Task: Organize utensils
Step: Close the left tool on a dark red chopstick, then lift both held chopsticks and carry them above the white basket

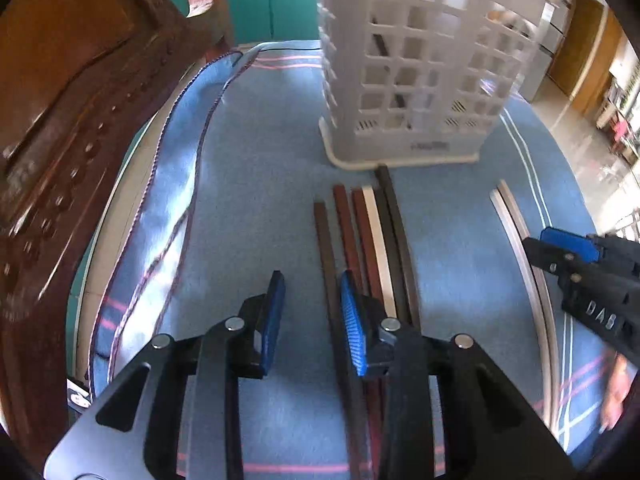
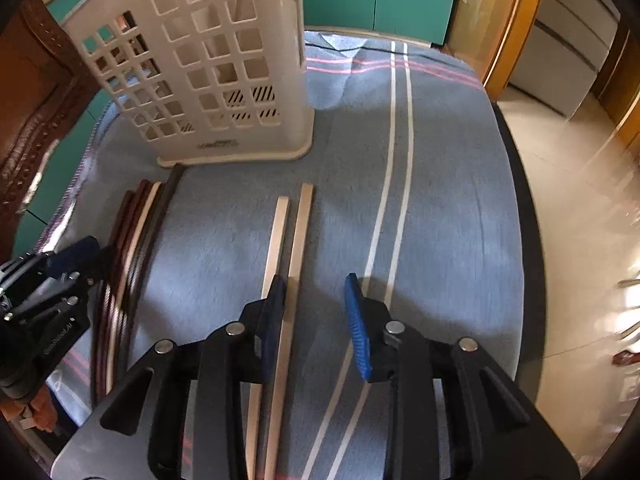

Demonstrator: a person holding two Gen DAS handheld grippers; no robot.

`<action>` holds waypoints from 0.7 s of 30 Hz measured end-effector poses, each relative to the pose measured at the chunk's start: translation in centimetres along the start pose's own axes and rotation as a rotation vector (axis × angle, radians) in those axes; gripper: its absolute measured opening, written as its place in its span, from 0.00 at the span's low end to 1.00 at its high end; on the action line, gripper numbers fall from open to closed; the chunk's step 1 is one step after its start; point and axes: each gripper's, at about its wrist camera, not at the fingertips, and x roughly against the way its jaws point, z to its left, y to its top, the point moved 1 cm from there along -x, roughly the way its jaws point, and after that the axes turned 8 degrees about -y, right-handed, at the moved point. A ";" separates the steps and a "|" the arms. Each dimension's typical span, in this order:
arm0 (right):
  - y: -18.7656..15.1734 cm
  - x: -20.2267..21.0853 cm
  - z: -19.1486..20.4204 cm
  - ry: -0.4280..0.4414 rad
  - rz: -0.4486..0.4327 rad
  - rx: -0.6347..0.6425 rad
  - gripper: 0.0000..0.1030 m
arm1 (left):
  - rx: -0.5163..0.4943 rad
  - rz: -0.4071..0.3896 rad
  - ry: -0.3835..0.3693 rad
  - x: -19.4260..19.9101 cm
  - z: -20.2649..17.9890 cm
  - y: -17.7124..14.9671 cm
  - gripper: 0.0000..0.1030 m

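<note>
Because the right gripper [image 2: 316,312] is spread with one pad over the two pale wooden chopsticks [image 2: 298,232], closing may catch only one stick. The left gripper [image 1: 312,312], also spread and empty, overlaps the dark brown-and-cream chopstick bundle [image 1: 372,240]. Both groups lie flat on the blue cloth [image 2: 440,200], at 6 o'clock from the white lattice plastic basket [image 2: 224,60].

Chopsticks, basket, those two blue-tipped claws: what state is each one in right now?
Left gripper: open, empty, over the dark bundle.
Right gripper: open, empty, over the pale pair.
Dark chopstick bundle: flat on the cloth, side by side.
Pale chopstick pair: flat, apart from the bundle.
Basket: upright, holding a few sticks.
Blue cloth: spread, rumpled at one edge.
</note>
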 end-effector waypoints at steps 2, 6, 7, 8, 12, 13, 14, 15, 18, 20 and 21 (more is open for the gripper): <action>0.9 -0.4 0.2 -0.021 -0.002 0.008 0.30 | 0.018 0.005 0.009 -0.6 0.1 1.0 0.30; 1.5 -0.7 0.4 0.005 -0.008 0.013 0.17 | 0.026 -0.012 0.007 -1.0 -0.2 1.9 0.20; 1.4 -0.6 0.5 0.020 -0.007 0.015 0.08 | 0.025 -0.016 0.003 -1.2 -0.2 2.1 0.14; 1.4 -0.6 0.4 0.027 -0.009 0.017 0.08 | 0.024 -0.017 -0.004 -1.2 -0.3 2.2 0.08; 0.9 1.1 -0.1 0.081 -0.050 0.013 0.06 | 0.062 -0.059 -0.055 0.7 -0.1 1.8 0.07; 0.7 2.0 -0.5 0.092 -0.068 0.003 0.06 | 0.059 -0.093 -0.071 2.0 -0.3 1.8 0.07; 0.6 2.9 -0.8 0.107 -0.082 -0.006 0.06 | 0.056 -0.126 -0.090 3.6 -0.5 1.9 0.07; 0.5 4.3 -1.3 0.133 -0.104 -0.019 0.06 | 0.055 -0.154 -0.104 4.8 -0.6 2.0 0.07; 0.5 8.6 -3.0 0.192 -0.182 -0.049 0.06 | 0.041 -0.264 -0.145 9.9 -1.4 2.5 0.07; 0.6 11.4 -4.1 0.220 -0.236 -0.069 0.06 | 0.025 -0.342 -0.155 13.0 -1.8 3.0 0.07; 0.7 12.5 -4.5 0.234 -0.257 -0.079 0.06 | 0.016 -0.397 -0.162 15.0 -2.0 3.3 0.07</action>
